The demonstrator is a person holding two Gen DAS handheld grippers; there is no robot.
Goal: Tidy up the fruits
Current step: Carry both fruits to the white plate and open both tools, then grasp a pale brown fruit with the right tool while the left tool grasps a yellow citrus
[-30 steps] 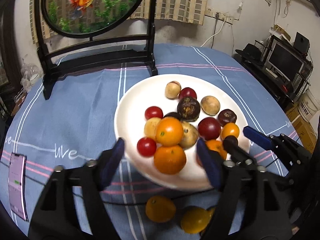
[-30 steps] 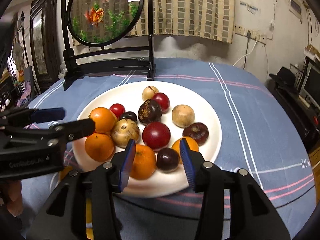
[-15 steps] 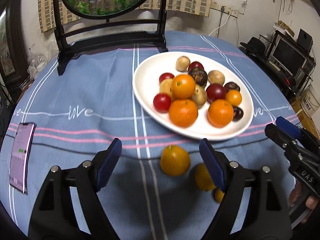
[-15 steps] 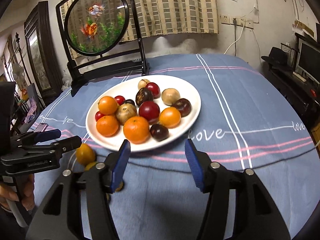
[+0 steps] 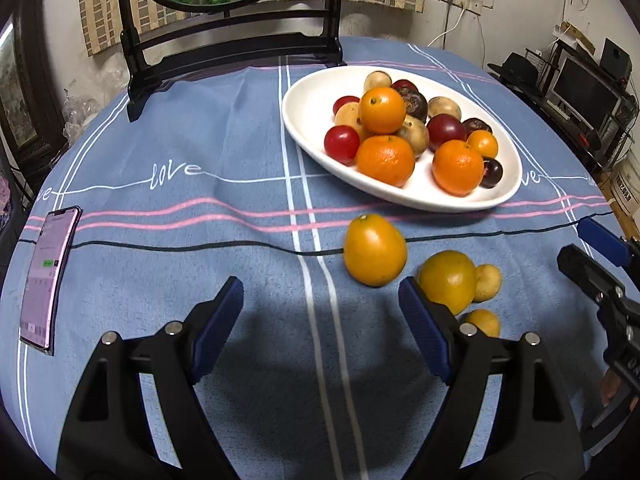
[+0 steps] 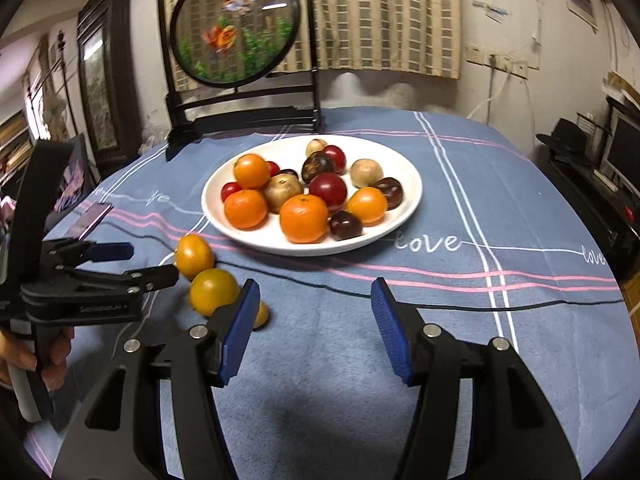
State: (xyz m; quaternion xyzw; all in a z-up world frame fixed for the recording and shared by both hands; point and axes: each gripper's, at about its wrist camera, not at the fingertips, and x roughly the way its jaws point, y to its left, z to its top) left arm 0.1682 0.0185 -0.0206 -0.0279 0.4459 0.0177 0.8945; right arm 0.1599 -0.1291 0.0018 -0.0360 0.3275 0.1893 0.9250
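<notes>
A white plate (image 5: 308, 100) (image 6: 404, 164) holds several oranges, red and dark fruits and tan ones. On the blue cloth in front of it lie a yellow-orange fruit (image 5: 374, 250) (image 6: 194, 256), a second one (image 5: 448, 280) (image 6: 212, 290) and two small tan-yellow fruits (image 5: 488, 282). My left gripper (image 5: 320, 332) is open and empty, just short of the loose fruits; it also shows in the right wrist view (image 6: 140, 264). My right gripper (image 6: 314, 328) is open and empty, above bare cloth in front of the plate; it also shows in the left wrist view (image 5: 592, 252).
A round fish-painting screen on a black stand (image 6: 236, 32) stands behind the plate. A phone (image 5: 48, 276) lies at the table's left edge. A black cable (image 6: 480, 304) runs across the cloth. Shelves and monitors (image 5: 580, 88) are off the right side.
Both grippers have pulled back from over the plate toward the table's near edge. The loose fruits in front of the plate now lie ahead of the left gripper.
</notes>
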